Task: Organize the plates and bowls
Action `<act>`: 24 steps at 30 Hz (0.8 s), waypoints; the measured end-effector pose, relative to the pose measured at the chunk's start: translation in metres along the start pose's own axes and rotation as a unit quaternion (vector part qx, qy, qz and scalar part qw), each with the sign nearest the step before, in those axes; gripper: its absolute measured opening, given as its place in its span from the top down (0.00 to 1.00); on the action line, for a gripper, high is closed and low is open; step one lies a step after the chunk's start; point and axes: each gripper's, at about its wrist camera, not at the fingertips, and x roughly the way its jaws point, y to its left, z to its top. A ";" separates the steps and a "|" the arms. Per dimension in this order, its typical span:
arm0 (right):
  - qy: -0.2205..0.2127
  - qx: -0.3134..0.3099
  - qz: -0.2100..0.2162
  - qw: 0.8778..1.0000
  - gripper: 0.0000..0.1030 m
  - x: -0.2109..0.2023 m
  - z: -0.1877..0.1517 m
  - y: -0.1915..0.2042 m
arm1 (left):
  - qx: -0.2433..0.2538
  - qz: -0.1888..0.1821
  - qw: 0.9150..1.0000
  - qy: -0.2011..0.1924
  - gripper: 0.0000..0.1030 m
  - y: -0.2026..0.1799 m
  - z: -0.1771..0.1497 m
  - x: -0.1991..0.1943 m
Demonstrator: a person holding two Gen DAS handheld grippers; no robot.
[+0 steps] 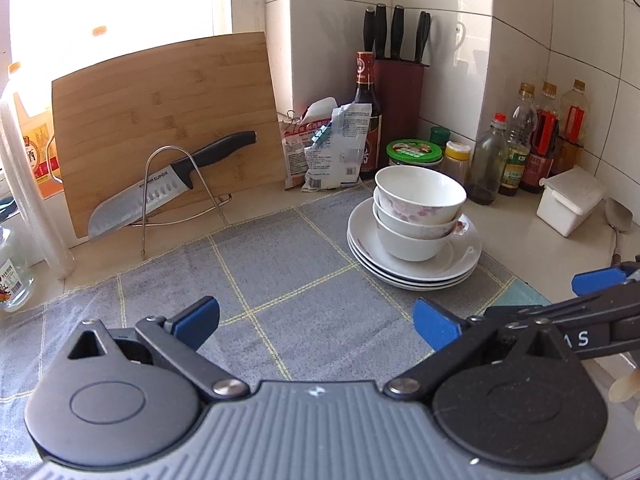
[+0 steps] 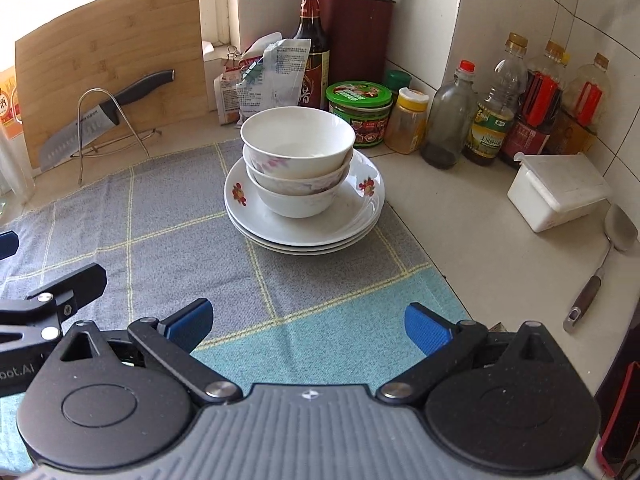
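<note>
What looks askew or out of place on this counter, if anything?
Little stands out. The bowls sit nested on the stacked plates, slightly off centre but stable. Both the left gripper and right gripper are open and empty. Nothing spilled or broken.

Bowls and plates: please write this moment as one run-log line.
left gripper open, empty | right gripper open, empty | three bowls nested on plates | on cloth

Three nested bowls (image 2: 298, 160) upright atop stacked plates (image 2: 304, 224).
</note>
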 end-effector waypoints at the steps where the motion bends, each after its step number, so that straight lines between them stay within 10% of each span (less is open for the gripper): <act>1: -0.002 0.001 0.000 1.000 0.00 -0.002 0.001 0.000 | 0.000 0.002 1.000 -0.001 0.01 0.000 0.002 -0.001; 24: -0.029 0.023 -0.003 0.999 0.00 -0.016 0.010 -0.017 | 0.002 0.007 1.000 -0.007 0.01 -0.009 0.014 -0.001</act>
